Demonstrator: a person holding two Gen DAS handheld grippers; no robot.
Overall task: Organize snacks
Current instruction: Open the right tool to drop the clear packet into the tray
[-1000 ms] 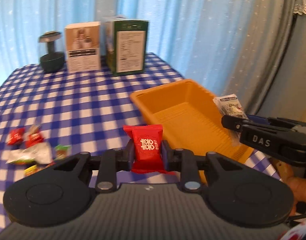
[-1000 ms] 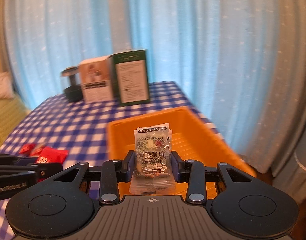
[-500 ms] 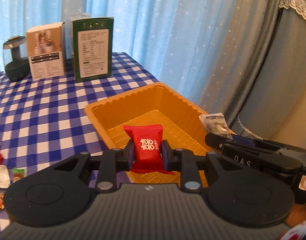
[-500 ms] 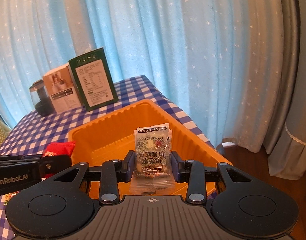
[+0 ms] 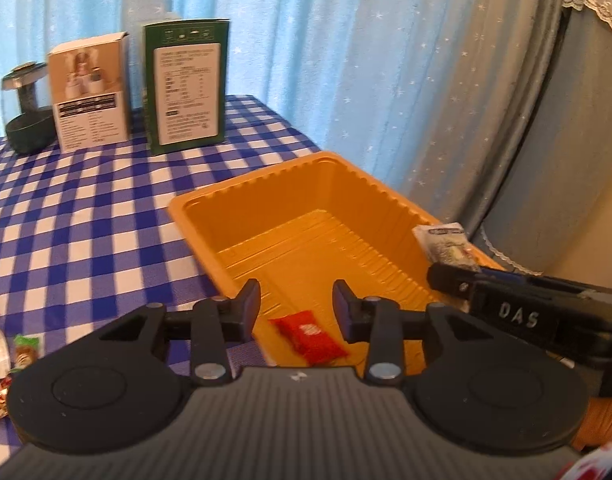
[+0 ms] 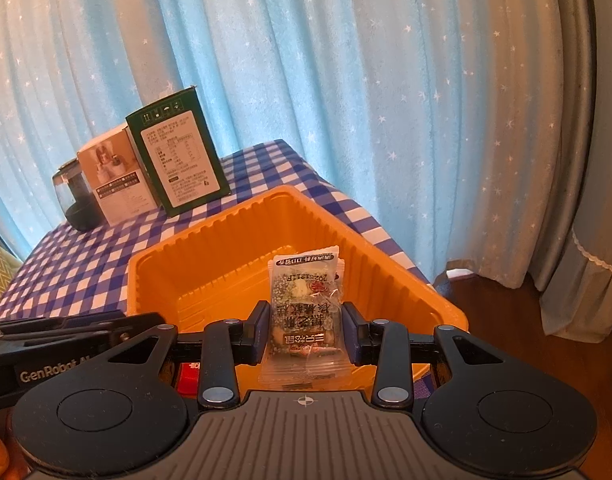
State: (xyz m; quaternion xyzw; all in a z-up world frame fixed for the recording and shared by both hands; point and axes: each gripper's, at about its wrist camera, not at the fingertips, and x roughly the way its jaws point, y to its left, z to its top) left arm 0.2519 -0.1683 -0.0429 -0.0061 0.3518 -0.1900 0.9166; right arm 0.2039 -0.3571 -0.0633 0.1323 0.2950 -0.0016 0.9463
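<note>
Pinching the light, crinkly clear snack packet [image 6: 304, 312] mid-body, right gripper [image 6: 306, 330] hovers over the orange tray [image 6: 242, 216]; left gripper [image 5: 296, 307], jaws just opening, gapes empty.

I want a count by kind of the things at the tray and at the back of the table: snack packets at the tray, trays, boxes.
Snack packets: 2, red packet and clear packet
Orange tray: 1
Boxes: 2, beige box and green box
Total: 5

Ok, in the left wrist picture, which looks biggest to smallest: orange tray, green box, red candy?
1. orange tray
2. green box, though it stands farther away, so it looks smaller than it is
3. red candy, lying in the tray
</note>
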